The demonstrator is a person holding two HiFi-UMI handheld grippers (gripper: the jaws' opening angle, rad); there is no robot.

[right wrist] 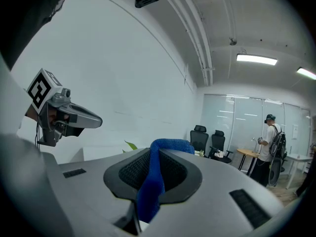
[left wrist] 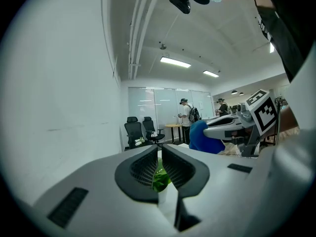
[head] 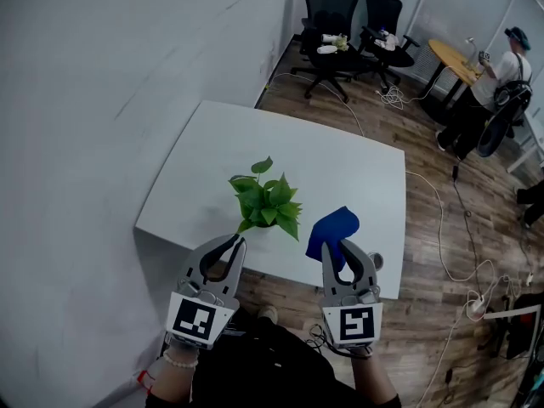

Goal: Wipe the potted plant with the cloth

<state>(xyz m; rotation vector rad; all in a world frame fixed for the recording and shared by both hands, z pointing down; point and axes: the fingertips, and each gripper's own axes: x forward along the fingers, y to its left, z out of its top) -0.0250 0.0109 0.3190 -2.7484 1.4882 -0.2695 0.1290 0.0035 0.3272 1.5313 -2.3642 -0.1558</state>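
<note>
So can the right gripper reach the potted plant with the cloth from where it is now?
Probably yes. The right gripper holds the blue cloth close beside the potted plant, and nothing stands between them.

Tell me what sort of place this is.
Probably an open office or lab workspace: black swivel chairs by the wall, a round wooden table with a person beside it, glass partition walls, and a cable-strewn wood floor.
</note>
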